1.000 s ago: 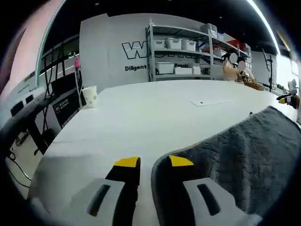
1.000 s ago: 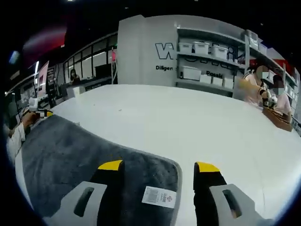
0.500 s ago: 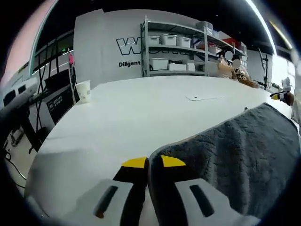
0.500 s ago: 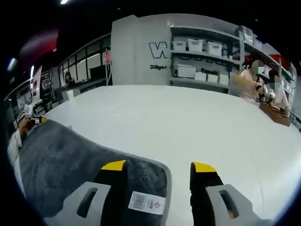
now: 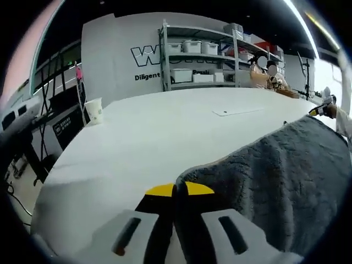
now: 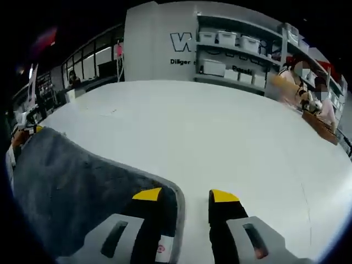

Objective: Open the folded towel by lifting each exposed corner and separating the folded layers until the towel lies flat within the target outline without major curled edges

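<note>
While the left tool [image 5: 179, 190] pinches the towel [image 5: 286, 165] corner, the right tool [image 6: 185, 195] straddles the opposite one, part open — towel stretches between them.

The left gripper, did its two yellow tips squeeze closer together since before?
Yes. The left gripper had a clear gap between its yellow tips; now they nearly touch, pinching the grey towel edge on the white table.

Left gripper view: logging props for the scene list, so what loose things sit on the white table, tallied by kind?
Grey towel: 1
White paper cup: 1
Flat white sheet: 1
Total: 3
</note>
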